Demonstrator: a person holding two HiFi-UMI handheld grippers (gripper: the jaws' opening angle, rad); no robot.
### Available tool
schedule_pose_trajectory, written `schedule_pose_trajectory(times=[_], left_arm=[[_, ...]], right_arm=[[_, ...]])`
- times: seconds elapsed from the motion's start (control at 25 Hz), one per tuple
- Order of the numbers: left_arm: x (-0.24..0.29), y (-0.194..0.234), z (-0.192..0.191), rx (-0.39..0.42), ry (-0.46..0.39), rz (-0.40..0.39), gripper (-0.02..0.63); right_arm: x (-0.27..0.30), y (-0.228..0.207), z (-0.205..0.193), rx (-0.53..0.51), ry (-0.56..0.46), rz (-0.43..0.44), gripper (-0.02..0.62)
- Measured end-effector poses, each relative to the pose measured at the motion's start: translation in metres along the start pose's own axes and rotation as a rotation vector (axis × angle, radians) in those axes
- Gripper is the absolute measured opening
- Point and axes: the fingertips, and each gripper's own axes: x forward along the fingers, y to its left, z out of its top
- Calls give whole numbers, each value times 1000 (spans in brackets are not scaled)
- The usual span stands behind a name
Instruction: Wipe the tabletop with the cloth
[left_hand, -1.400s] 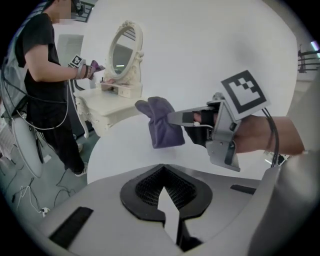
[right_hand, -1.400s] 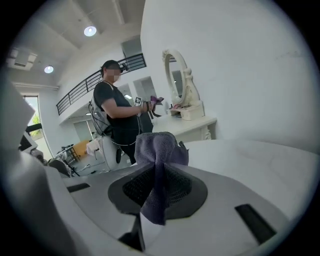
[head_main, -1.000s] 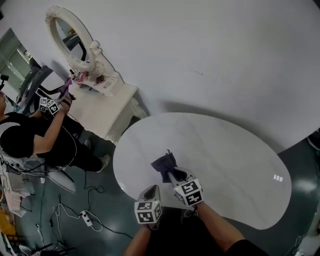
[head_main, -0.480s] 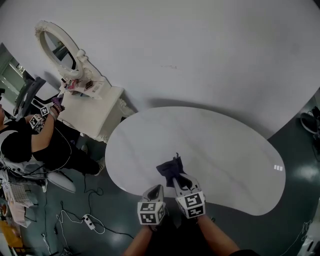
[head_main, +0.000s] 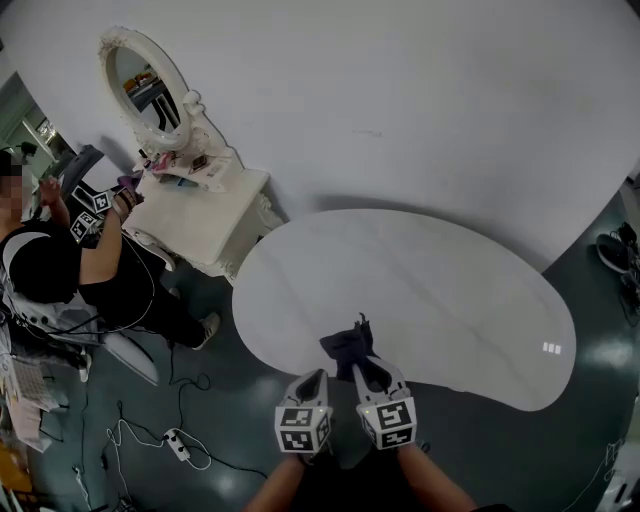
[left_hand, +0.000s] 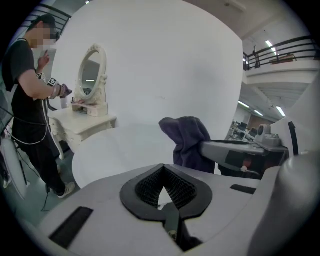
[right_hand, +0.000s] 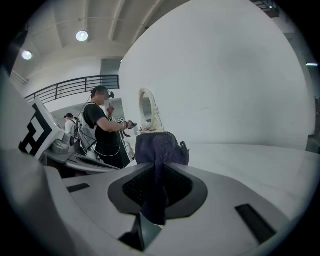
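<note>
Right tongs (right_hand: 157, 192) clamp a bunched dark purple cloth (right_hand: 161, 148), left tongs (left_hand: 164, 192) closed, empty

Delta vs 1 s ago: the right claw (head_main: 362, 368) is pulled back toward the person, dragging the cloth (head_main: 349, 345) with it. The cloth goes from well inside the desk (head_main: 450, 300) to just inside its near rim. The right claw's body, over the desk surface before, now hangs mostly off the near edge, with only the tips at the rim. The left claw (head_main: 312, 378), trailing lower and behind the right one earlier, now sits level and just beside it. The bystander (head_main: 40, 260) at the left, earlier with arms stretched to the vanity (head_main: 215, 225), now has the arms drawn back closer to the body.
</note>
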Motion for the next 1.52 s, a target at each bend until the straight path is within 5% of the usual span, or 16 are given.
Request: schedule_pose_trajectory(times=[0.56, 1.08, 1.52], left_arm=[[-106, -6, 22, 189, -203, -240, 3], [-132, -55, 83, 286, -372, -302, 3], [-140, -70, 92, 307, -403, -308, 3]], right_arm=[[-103, 70, 43, -45, -207, -361, 41], [-148, 80, 107, -166, -327, -386, 41], [-158, 79, 121, -182, -371, -384, 41]])
